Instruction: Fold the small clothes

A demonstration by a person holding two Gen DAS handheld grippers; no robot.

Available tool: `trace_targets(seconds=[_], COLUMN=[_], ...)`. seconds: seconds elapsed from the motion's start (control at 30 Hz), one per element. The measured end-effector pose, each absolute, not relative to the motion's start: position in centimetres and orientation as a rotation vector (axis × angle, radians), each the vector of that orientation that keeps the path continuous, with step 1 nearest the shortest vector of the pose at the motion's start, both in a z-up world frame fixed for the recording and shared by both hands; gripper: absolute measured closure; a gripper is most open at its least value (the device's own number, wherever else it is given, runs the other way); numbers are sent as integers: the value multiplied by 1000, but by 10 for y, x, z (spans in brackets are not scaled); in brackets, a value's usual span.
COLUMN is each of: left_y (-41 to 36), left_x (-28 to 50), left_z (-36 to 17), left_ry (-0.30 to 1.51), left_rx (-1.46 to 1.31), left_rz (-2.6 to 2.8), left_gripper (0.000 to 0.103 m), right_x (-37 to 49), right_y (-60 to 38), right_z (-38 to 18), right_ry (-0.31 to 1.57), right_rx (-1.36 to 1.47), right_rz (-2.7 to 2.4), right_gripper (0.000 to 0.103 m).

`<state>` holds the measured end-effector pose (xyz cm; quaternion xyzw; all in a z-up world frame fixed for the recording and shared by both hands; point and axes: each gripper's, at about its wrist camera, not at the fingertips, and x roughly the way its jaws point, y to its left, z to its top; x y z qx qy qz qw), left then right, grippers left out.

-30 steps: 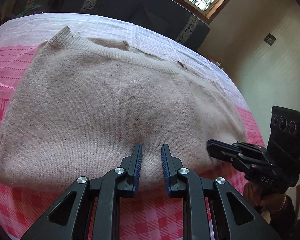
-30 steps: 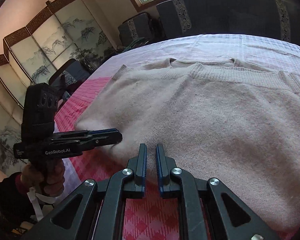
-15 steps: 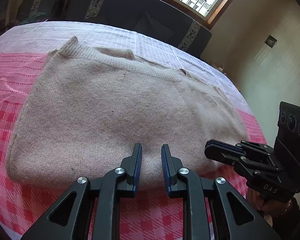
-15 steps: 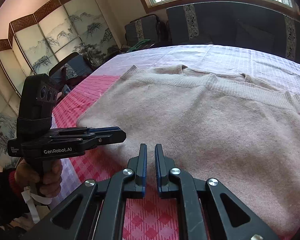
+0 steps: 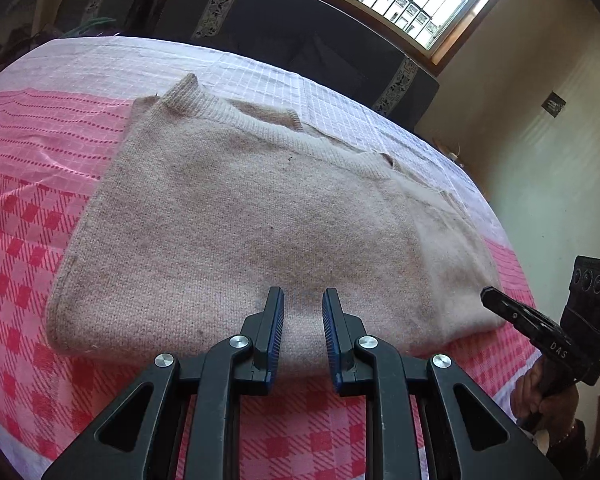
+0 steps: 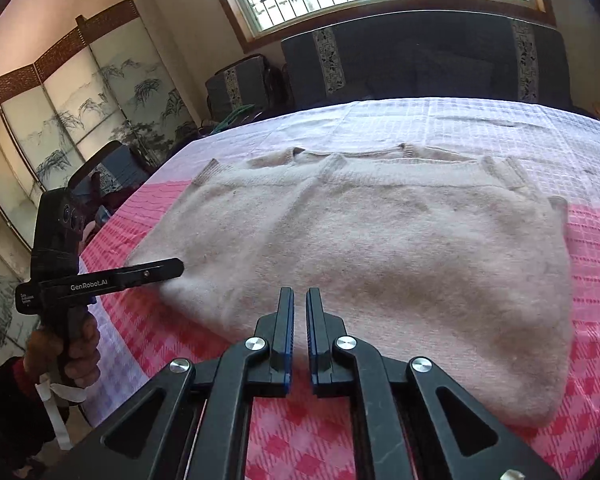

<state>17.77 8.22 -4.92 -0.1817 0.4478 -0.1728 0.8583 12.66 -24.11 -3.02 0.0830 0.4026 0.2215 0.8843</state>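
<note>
The sweater (image 5: pixel 260 216) lies flat on the tabletop (image 5: pixel 28 264), already folded once. The left hand-held gripper (image 5: pixel 302 332) is a little apart and empty. The right hand-held gripper (image 6: pixel 296 332) is pinched closed, empty. For a neat next fold, grab both near corners together.

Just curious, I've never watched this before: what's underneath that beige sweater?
The sweater lies folded on a pink and red checked cloth, which shows all around it. Whatever the cloth covers is hidden, as are the sweater's own lower layers.

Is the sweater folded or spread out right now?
Folded: the sweater lies as a flat rectangle, sleeve cuffs tucked along its far edge.
</note>
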Motion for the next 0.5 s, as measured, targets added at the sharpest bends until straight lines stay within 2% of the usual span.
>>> trace_targets(seconds=[0.17,0.2,0.33,0.4,0.5], left_y=[95,95,87,84,79], left_x=[177,177,175,173,171], left_z=[-57,-57,-54,-51,-49], left_ry=[947,944,939,937,933], left_rx=[-440,-435,-374,-341,-303], left_rz=[-368,-367,-353,-346,-333], left_gripper=[82,82,82,82,82], right_x=[120,118,122,119,120], right_y=[-327,-337,-347,-340,-326], right_z=[-60,-68,-72,-62,-38], right_ry=[908,926,957,926,838], right_rx=[361,408,478,455,337], right_rz=[292,282,290,310,290], right_gripper=[93,101,103,92,92])
